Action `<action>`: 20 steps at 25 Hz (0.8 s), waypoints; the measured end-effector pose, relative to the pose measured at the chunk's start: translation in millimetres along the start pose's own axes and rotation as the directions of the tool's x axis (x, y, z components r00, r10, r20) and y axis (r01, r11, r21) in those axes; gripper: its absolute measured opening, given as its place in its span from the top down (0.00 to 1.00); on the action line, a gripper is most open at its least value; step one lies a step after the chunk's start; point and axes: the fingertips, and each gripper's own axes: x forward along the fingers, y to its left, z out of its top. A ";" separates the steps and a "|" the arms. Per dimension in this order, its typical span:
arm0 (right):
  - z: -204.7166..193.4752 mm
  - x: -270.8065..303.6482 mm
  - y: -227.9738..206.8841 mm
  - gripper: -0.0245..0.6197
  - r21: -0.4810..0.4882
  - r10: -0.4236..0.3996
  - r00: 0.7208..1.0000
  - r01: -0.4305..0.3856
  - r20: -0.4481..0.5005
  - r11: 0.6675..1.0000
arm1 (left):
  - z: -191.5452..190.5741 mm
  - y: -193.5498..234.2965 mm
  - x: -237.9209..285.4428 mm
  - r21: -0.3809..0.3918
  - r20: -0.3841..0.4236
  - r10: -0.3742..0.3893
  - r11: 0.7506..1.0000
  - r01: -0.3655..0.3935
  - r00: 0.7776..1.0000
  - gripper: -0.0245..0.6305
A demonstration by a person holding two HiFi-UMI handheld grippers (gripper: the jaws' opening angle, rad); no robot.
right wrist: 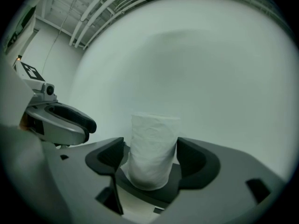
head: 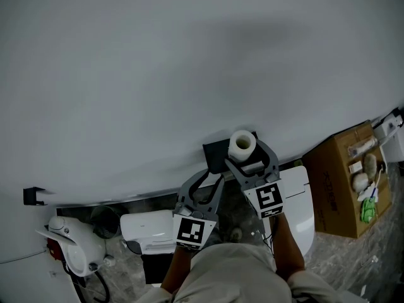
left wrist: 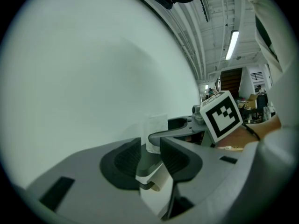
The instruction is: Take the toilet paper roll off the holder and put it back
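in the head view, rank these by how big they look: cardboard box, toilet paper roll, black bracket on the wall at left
1. cardboard box
2. toilet paper roll
3. black bracket
The roll is raised nearer the camera, so its lead over the bracket is unsure.

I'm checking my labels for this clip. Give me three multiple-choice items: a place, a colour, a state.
1. The toilet paper roll is: A on a table; B between the jaws of the right gripper; C out of view.
2. The cardboard box is: A blue; B red; C brown.
3. The right gripper's jaws stand: A apart; B pressed together; C out of sight.
Key: 1 B, its own view shows the roll there; 2 C, brown in the head view; 3 A, a pad shows on each side of the roll.
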 end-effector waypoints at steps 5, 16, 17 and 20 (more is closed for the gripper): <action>2.7 -7.4 -3.8 0.40 -0.004 -0.028 1.000 0.028 0.005 1.000 | 4.5 0.9 -6.9 0.006 0.013 0.003 1.000 -0.003 1.000 0.76; 4.9 -56.0 0.0 0.46 0.012 -0.042 0.999 0.042 0.018 0.999 | 8.5 -6.6 -13.8 -0.003 0.016 0.013 1.000 -0.013 1.000 0.76; 4.7 -60.2 2.4 0.47 0.016 -0.041 0.999 0.041 0.020 0.999 | 8.3 -7.1 -14.6 -0.005 0.017 0.012 1.000 -0.012 1.000 0.76; 2.1 -72.6 9.0 0.47 0.027 -0.045 0.999 0.044 0.015 0.999 | 9.0 -10.1 -17.2 -0.009 0.022 0.008 1.000 -0.008 1.000 0.76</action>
